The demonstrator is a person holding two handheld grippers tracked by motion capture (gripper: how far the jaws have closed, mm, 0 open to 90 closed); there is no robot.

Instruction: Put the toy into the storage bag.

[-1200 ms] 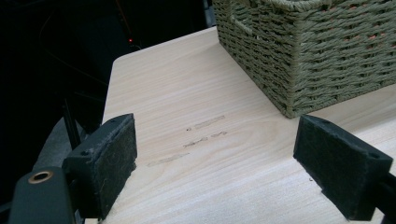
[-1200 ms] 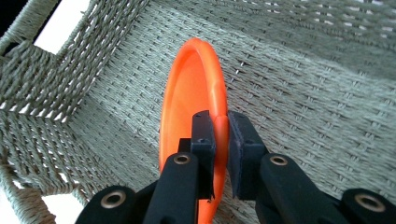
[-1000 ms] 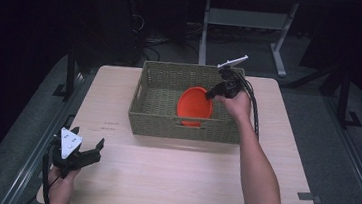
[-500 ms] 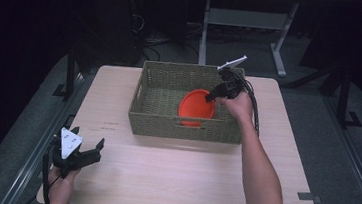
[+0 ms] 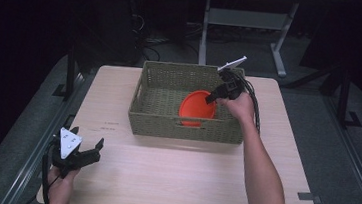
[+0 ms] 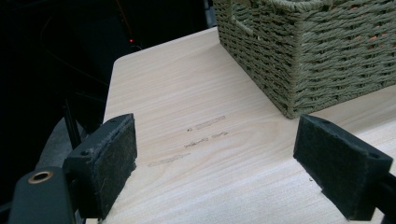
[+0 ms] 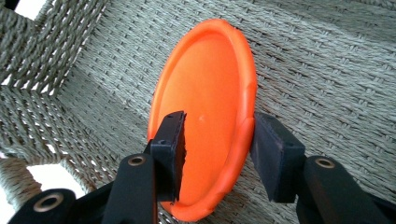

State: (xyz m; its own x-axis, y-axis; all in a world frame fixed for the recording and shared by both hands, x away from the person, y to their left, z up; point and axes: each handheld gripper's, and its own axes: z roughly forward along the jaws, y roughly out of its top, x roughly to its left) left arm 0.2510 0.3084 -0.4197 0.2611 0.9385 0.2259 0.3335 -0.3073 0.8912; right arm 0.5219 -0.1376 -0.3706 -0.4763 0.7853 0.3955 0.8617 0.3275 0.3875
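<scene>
Inside the woven basket point(image 5: 186, 127), the right claw point(image 7: 217, 154) has just been spreading, its pads straddling the orange plate's point(image 7: 205, 102) rim without pinching, so a careless withdrawal could snag that rim and tip the plate.

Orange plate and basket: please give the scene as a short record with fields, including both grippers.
plate: orange plate inside the woven basket, near its right side
right gripper: right gripper over the basket, jaws just been opening, plate rim between them, pads apart from it
left gripper: left gripper open, nothing between its jaws, low over the table at the near left corner
basket: on the table, far half
</scene>
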